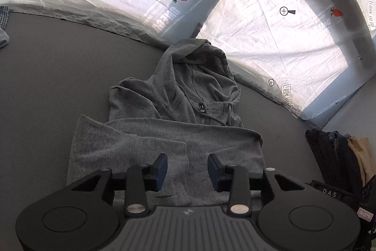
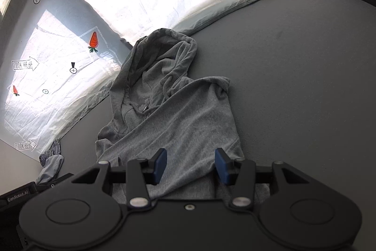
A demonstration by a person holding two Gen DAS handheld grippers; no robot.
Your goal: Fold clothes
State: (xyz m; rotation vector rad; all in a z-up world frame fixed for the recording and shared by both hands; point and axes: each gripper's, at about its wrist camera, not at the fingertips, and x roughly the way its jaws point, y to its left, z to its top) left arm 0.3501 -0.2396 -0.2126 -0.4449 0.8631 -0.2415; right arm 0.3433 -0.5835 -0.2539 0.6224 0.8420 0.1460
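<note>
1. Underneath, a dark grey bench point(image 1: 58, 77) is seen, bordered by a white crinkled sheet point(image 1: 270, 39) printed with carrots, crosshair marks and "LOOK HERE" arrows.
2. Dark clothes point(image 1: 329, 157) are piled at one edge; a checked garment point(image 2: 50, 157), possibly a shirt, is bunched at another.
3. A grey zip hoodie point(image 2: 178, 109) is laid mid-bench, hood towards the sheet, a sleeve folded across its body.
4. The left gripper point(image 1: 188, 171) and right gripper point(image 2: 190, 165) are held spread above the hem, nothing grasped.
</note>
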